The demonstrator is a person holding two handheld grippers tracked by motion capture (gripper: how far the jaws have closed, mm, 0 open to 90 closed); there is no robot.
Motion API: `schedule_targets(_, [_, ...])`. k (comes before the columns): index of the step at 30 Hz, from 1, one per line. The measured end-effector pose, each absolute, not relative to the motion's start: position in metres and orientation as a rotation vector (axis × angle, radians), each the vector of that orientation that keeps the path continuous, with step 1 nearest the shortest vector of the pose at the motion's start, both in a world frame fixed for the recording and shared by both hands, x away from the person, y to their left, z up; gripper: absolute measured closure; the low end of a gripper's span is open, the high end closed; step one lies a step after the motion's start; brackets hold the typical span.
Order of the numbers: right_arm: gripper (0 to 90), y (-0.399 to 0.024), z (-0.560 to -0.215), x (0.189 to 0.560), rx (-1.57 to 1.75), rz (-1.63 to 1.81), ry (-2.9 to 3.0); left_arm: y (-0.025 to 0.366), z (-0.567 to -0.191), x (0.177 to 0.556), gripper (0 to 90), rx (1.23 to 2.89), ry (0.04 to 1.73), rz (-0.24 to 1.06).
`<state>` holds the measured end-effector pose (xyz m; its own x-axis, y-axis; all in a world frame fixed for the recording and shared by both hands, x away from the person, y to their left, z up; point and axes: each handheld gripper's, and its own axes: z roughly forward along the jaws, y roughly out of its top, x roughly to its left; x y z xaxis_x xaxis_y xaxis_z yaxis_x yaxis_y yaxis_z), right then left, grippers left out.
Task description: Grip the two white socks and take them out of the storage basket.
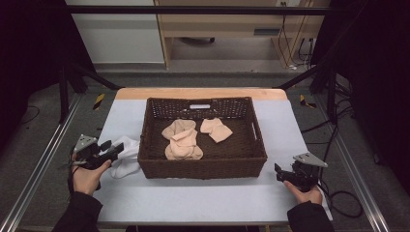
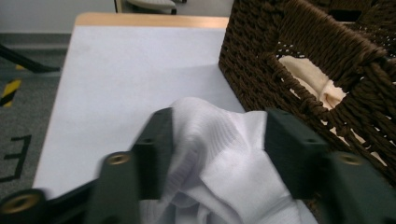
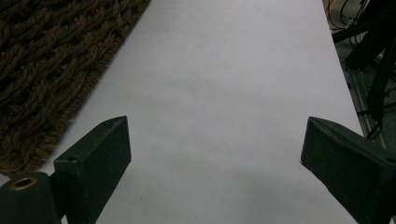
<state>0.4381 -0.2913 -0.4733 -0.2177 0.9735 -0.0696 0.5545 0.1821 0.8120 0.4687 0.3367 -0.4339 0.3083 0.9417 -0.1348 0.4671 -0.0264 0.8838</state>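
A white sock [image 1: 124,157] is seen crumpled on the desk [image 1: 203,198], just beside the left wall of the basket [image 1: 203,166] and outside it. In the left gripper view the sock [image 2: 224,154] is shown as a ribbed, bunched heap with soft folds, raised in a hump between the two fingers [image 2: 156,140], its lower part spread flat on the pale surface.

the sock [image 2: 224,158] was white and ribbed, the woven basket [image 1: 203,166] dark brown, its socks [image 1: 183,140] peach.
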Motion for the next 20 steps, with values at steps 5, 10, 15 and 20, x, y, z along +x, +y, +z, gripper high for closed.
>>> schedule_targets(5, [8.6,-0.292,-0.473,0.438,1.436,0.892,1.855,0.346,-0.433,0.457,22.1,1.641,1.299,0.660])
schedule_targets(10, [8.5,-0.292,-0.473,0.437,1.439,0.890,1.856,0.355,-0.437,0.442,16.4,1.667,1.295,0.631])
schedule_targets(15, [8.5,-0.294,-0.473,0.436,1.445,0.895,1.853,0.361,-0.448,0.427,13.4,1.726,1.304,0.610])
schedule_targets(20, [7.9,-0.297,-0.474,0.434,1.458,0.888,1.850,0.365,-0.459,0.420,12.6,1.804,1.334,0.609])
